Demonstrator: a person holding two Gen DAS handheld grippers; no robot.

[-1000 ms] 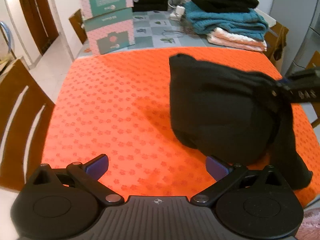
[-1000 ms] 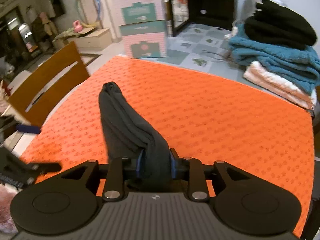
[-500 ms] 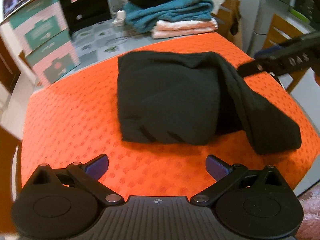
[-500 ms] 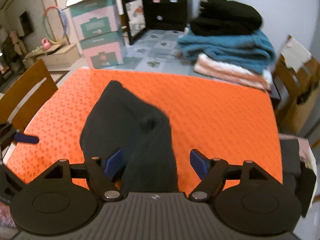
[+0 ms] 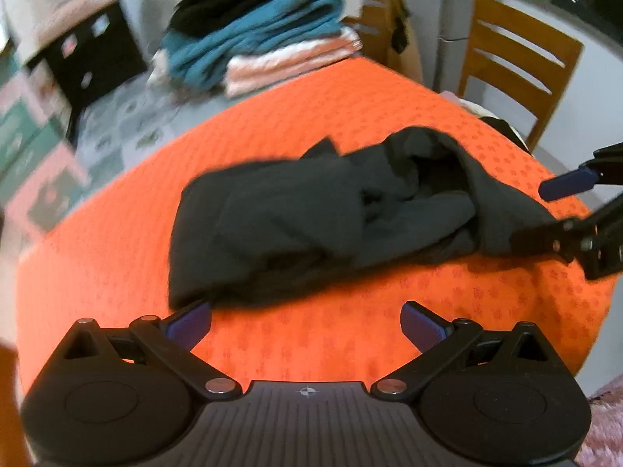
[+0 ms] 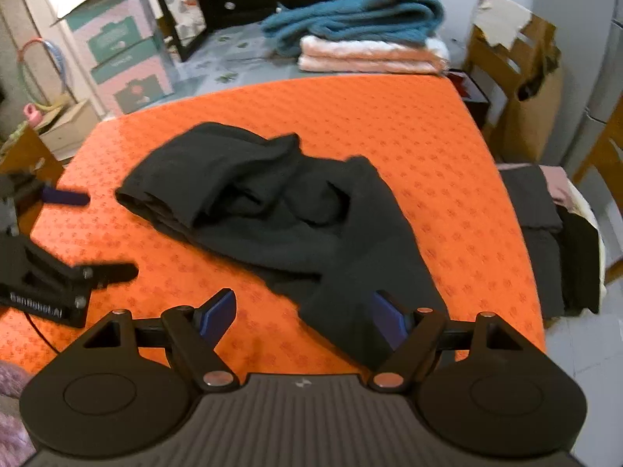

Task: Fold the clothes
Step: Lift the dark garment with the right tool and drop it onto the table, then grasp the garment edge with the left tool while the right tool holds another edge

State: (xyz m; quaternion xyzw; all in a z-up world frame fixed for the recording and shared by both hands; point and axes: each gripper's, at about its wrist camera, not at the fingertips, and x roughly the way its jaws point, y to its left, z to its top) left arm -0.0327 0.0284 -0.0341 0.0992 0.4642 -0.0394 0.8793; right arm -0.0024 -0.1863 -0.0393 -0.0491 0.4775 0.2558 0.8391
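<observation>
A black garment (image 5: 311, 225) lies crumpled in loose folds on the orange table cloth (image 5: 350, 116). My left gripper (image 5: 307, 323) is open just short of the garment's near edge, its left pad close to a corner. In the right wrist view the same garment (image 6: 280, 214) stretches toward my right gripper (image 6: 301, 315), which is open. The garment's narrow end lies between the fingers, against the right pad (image 6: 385, 319). Each gripper shows in the other's view: the right gripper (image 5: 557, 210) at the garment's far right end, the left gripper (image 6: 89, 233) at the left.
A stack of folded clothes (image 6: 362, 35), black, teal and pink, sits beyond the cloth's far edge. Pink and teal boxes (image 6: 120, 58) stand at the back left. A wooden chair (image 5: 518, 62) and a pile of dark folded clothes (image 6: 553, 241) are off the table's right side.
The right gripper, shut on the lifted garment a second ago, has opened and the garment has dropped into a crumpled heap. The left gripper has swung around and closer to the garment's edge.
</observation>
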